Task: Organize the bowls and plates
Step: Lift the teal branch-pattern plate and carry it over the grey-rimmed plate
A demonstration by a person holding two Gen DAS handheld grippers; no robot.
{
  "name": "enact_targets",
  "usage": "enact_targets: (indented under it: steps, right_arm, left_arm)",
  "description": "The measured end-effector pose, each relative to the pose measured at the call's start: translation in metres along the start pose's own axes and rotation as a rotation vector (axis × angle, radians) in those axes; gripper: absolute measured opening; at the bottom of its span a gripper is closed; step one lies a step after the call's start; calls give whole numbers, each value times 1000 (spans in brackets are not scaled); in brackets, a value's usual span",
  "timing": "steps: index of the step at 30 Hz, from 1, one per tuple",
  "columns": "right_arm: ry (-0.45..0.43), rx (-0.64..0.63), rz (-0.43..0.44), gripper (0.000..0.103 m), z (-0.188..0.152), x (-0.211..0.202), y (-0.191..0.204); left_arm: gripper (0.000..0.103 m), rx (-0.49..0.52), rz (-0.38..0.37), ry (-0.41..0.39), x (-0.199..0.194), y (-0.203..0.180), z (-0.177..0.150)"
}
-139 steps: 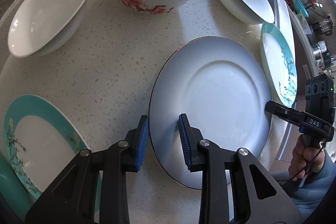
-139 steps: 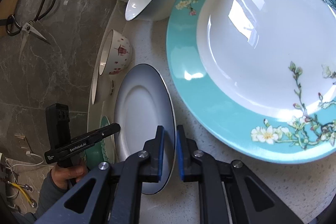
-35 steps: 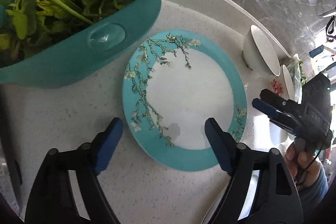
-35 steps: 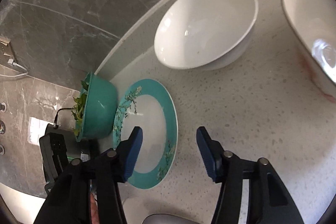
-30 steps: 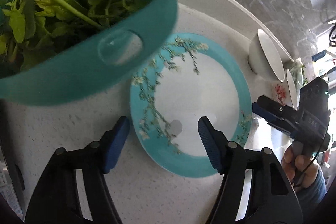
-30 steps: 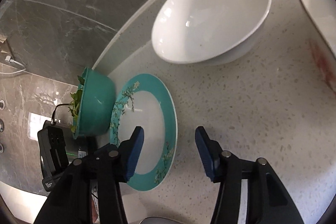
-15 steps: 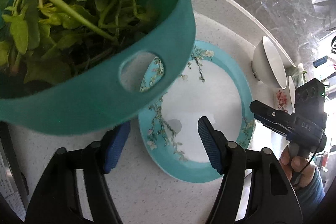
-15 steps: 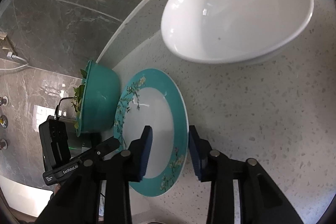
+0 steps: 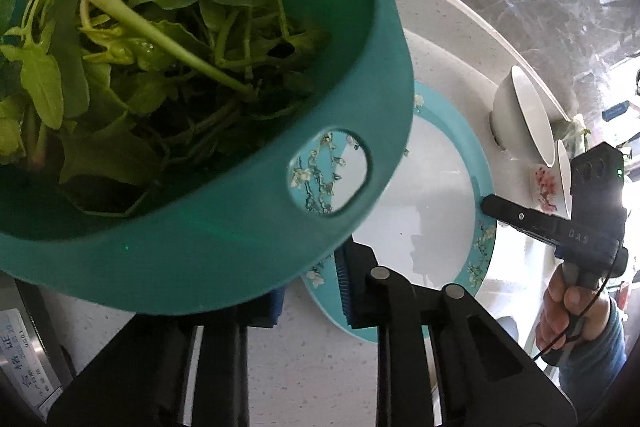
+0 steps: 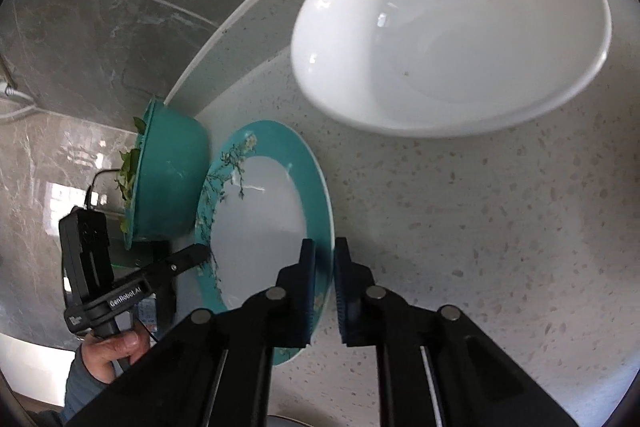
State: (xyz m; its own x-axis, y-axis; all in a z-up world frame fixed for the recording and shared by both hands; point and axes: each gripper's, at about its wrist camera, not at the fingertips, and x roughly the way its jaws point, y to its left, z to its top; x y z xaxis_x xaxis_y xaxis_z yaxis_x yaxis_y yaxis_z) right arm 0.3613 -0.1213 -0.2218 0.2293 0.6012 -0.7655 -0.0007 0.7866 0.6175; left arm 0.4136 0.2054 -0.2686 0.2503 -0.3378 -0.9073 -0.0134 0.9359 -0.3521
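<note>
A teal-rimmed plate with a blossom pattern (image 9: 432, 203) (image 10: 260, 223) lies on the speckled counter beside a teal colander of greens (image 9: 192, 131) (image 10: 168, 187). My right gripper (image 10: 325, 267) is shut on the plate's right rim, one pad over it and one under. My left gripper (image 9: 310, 287) has closed on the plate's near-left rim, under the colander's overhanging edge; its left finger is partly hidden by the colander. A large white bowl (image 10: 456, 39) sits just beyond the right gripper.
A white bowl (image 9: 520, 119) and a red-flowered bowl (image 9: 548, 183) stand at the far right of the left wrist view. The counter's curved back edge (image 10: 240, 15) meets a grey marble wall. A labelled appliance (image 9: 24, 355) is at the lower left.
Both grippers moved in toward the teal plate and closed on its rim, right on the right edge, left on the opposite edge beneath the colander.
</note>
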Motion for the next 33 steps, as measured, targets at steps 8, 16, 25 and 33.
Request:
enact_targets:
  steps: [8,16,25,33]
  right_arm:
    - [-8,5,-18,11,-3,-2,1]
    - [3,16,-10,12,-4,-4,-3]
    - [-5,16,-1,12,-9,-10,1]
    - [-31,-14,-15,12,-16,-17,5]
  left_arm:
    - [13,-38,-39,14,-2,14,2]
    - [11,-34,-53,19,-2,10,0]
    - [12,-20,-50,9,-10,-5,-1]
    - [12,1,-58,-7,-18,-15,-6]
